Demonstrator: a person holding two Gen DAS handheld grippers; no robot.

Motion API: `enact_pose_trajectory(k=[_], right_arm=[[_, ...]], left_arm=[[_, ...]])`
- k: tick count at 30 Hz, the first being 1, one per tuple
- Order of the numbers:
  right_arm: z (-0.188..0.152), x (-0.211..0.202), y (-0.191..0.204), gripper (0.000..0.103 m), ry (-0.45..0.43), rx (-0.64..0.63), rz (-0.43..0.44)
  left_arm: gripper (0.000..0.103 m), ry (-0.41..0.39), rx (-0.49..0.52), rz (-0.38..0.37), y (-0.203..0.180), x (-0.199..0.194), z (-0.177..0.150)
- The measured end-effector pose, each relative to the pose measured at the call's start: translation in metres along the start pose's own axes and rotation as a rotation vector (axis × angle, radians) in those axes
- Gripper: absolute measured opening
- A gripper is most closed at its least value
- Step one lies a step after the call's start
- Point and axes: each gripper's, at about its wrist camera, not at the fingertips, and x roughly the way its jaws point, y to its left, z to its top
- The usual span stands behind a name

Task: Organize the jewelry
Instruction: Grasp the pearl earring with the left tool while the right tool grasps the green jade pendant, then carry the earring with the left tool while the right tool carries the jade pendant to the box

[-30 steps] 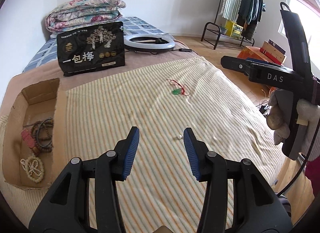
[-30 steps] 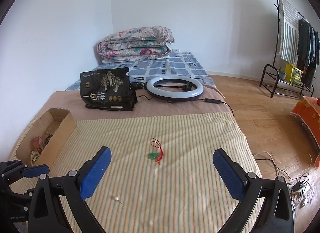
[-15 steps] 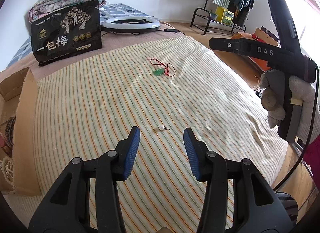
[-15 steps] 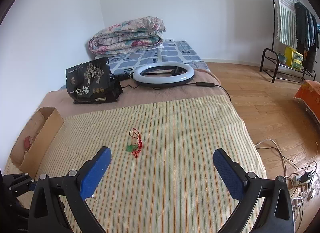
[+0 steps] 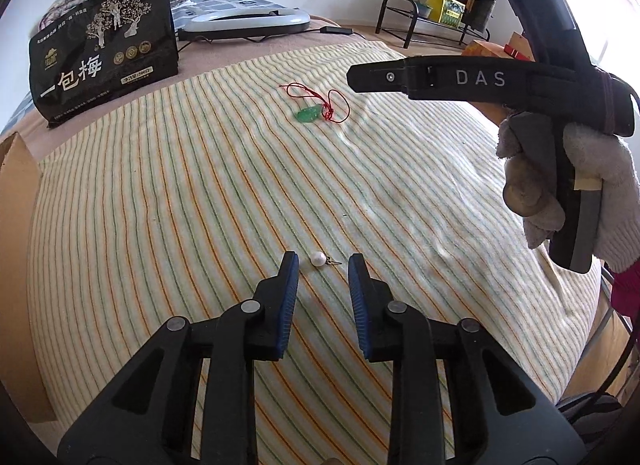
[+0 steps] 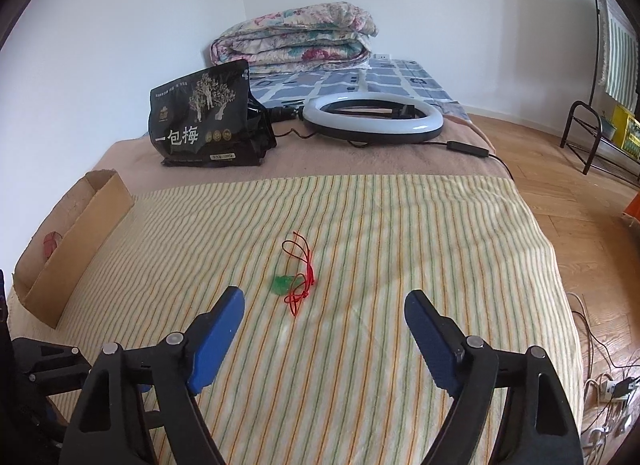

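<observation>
A small pearl earring (image 5: 318, 259) lies on the striped cloth (image 5: 160, 193). My left gripper (image 5: 322, 261) is open, low over the cloth, with the pearl right between its fingertips. A green pendant on a red cord (image 5: 308, 114) lies farther back; in the right wrist view the pendant (image 6: 283, 283) is just ahead of my right gripper (image 6: 324, 303), which is wide open and empty above the cloth. A cardboard box (image 6: 74, 243) stands at the cloth's left edge; a red item shows inside it.
A black snack bag (image 6: 204, 117) stands behind the cloth, a ring light (image 6: 372, 115) beside it, folded quilts (image 6: 296, 35) at the back. The bed edge drops to wood floor (image 6: 592, 201) with cables on the right.
My left gripper has moved forward and down until the pearl sits between its fingertips. My right gripper has moved forward and lower toward the green pendant, still wide open.
</observation>
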Motion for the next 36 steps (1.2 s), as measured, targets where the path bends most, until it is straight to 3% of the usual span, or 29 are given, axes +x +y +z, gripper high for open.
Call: enact_pose_trajectory(k=[2, 7, 10, 16, 22, 24, 26, 36], right_arm=[[0.0, 0.008, 0.002, 0.08, 0.008, -0.002, 0.007], [0.001, 0.026, 0.008, 0.079, 0.023, -0.006, 0.021], [0.003, 0.036, 0.014, 0.075, 0.034, -0.028, 0.024], [0.005, 0.055, 0.029, 0.067, 0.072, -0.093, 0.012], [0.001, 0.067, 0.032, 0.051, 0.104, -0.114, -0.012], [0.001, 0.067, 0.033, 0.038, 0.106, -0.117, -0.012], [0.001, 0.066, 0.032, 0.034, 0.105, -0.117, -0.001], [0.0, 0.055, 0.028, 0.033, 0.09, -0.082, 0.018]], left_arm=[[0.016, 0.0, 0.004, 0.006, 0.001, 0.004, 0.001], [0.015, -0.018, 0.037, 0.027, -0.004, 0.007, -0.001], [0.01, -0.025, 0.057, 0.039, -0.006, 0.008, -0.004], [0.01, -0.037, 0.073, 0.057, -0.008, 0.011, -0.007], [0.01, -0.042, 0.069, 0.054, -0.008, 0.009, -0.008], [0.01, -0.042, 0.066, 0.052, -0.008, 0.009, -0.008], [0.009, -0.042, 0.063, 0.048, -0.007, 0.008, -0.008], [0.009, -0.048, 0.036, 0.049, -0.003, 0.002, -0.007]])
